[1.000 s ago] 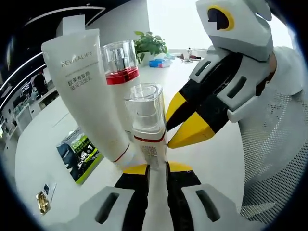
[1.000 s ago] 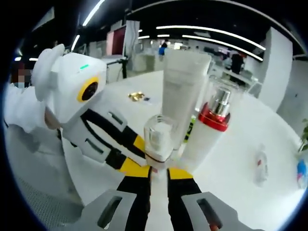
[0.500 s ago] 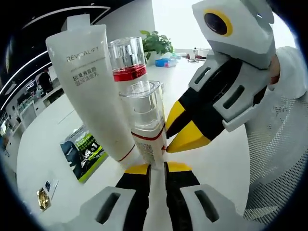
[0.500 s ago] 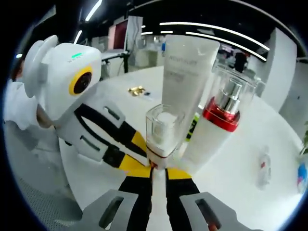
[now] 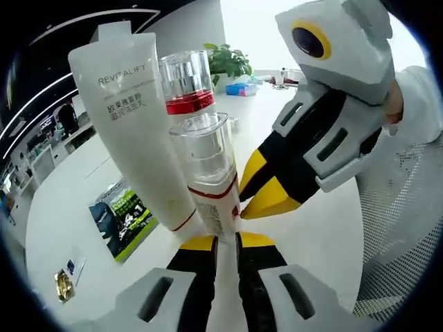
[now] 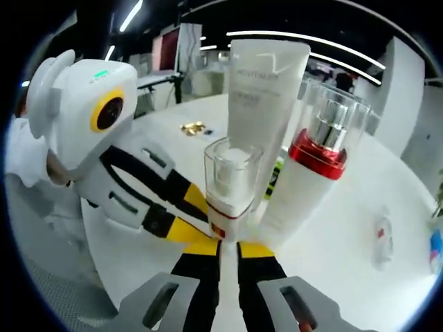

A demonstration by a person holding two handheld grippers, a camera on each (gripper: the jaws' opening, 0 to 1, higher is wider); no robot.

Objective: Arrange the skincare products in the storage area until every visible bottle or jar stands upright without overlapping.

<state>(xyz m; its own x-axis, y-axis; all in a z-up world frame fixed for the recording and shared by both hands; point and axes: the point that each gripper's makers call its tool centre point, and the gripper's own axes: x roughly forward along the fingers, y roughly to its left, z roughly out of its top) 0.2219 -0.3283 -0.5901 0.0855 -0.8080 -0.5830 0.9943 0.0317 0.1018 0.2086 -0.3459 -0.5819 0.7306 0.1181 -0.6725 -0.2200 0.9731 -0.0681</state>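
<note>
We view the pump bottle [image 5: 208, 173] [image 6: 232, 183] closely from opposite sides; both views share the tube [image 5: 135, 124] [image 6: 261, 97].

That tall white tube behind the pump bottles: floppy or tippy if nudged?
Likely tippy: the white tube stands tall on a narrow cap end and tilts in the left gripper view. Its flat crimped top suggests a soft, squeezable body that would probably give under the jaws. It stands close against the small pump bottle, so a push may well carry into it.
</note>
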